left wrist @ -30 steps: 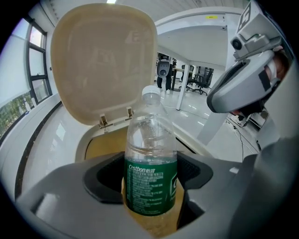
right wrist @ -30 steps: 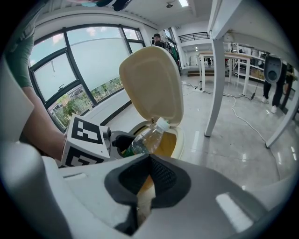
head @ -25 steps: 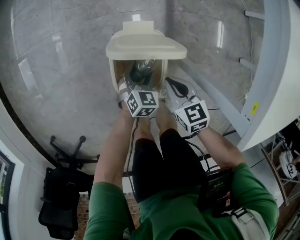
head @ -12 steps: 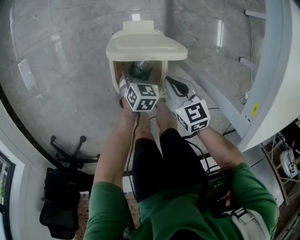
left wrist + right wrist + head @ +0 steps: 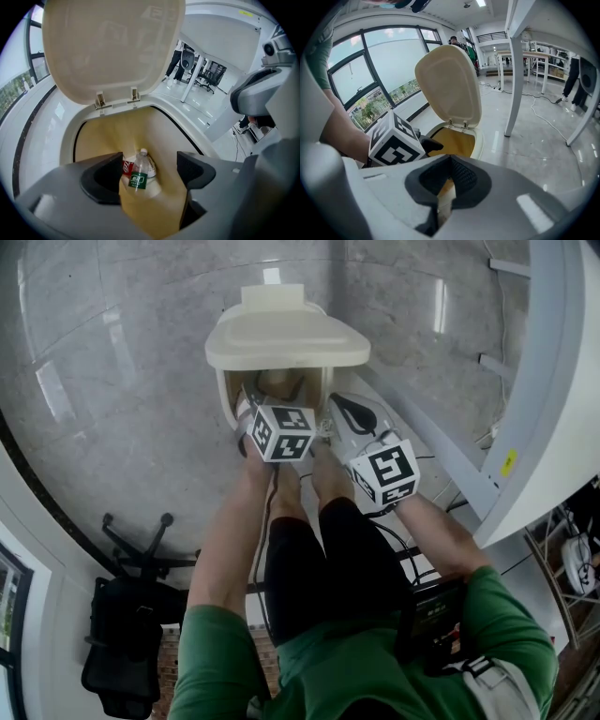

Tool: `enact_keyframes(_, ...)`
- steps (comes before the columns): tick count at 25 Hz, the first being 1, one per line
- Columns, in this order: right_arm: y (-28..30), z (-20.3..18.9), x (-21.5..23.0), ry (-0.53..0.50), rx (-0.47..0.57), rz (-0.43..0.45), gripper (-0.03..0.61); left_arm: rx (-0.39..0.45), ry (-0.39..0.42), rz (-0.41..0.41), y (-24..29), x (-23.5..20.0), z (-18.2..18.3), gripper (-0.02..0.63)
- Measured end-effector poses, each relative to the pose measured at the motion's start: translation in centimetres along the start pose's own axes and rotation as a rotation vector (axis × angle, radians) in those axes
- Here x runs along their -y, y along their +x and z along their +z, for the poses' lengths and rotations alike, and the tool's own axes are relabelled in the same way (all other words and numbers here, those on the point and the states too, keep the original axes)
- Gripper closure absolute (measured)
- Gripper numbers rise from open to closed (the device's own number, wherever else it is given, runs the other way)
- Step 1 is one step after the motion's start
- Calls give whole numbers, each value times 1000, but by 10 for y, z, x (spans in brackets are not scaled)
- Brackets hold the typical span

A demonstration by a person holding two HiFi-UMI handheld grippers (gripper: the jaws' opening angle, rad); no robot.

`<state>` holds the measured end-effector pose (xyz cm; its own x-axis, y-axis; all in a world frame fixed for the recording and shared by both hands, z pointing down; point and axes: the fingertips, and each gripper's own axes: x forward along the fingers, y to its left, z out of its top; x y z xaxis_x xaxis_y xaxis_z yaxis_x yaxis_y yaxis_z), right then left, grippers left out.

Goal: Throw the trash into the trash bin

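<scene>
The cream trash bin stands on the floor with its lid raised. My left gripper hangs over the opening. In the left gripper view its jaws are opening with nothing between them. A clear plastic bottle with a green label lies deep in the yellow-lined bin beside a red can. My right gripper waits beside the bin's right rim. Its dark pads are shut on nothing, and the left gripper's marker cube shows in front of the bin.
A white table's frame and leg run down the right side, close to the bin. A black office chair stands at the lower left. The person's legs are right behind the bin. Grey glossy floor lies all round.
The bottle that hung at the left gripper over the opening is gone from it and lies in the bin. The left gripper rolled slightly; the right one kept still.
</scene>
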<state>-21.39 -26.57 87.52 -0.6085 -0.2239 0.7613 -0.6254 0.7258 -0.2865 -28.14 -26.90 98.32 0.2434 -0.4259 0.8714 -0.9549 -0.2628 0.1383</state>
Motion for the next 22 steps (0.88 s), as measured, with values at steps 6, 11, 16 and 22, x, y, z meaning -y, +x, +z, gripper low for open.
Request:
enact_keyframes(6, -2, 4, -1, 2, 7, 1, 575, 27, 5, 11, -10, -3, 5, 242)
enact_keyframes(11, -11, 17, -5, -1, 29, 5, 575, 79, 5, 27, -33, -4, 21, 287)
enact_keyframes(16, -25, 38, -12, -13, 59, 7, 575, 161, 3, 63, -74, -4, 43, 406)
enact_keyframes(22, -48, 71, -23, -24, 107, 13, 575, 259, 31, 124, -135, -4, 76, 551)
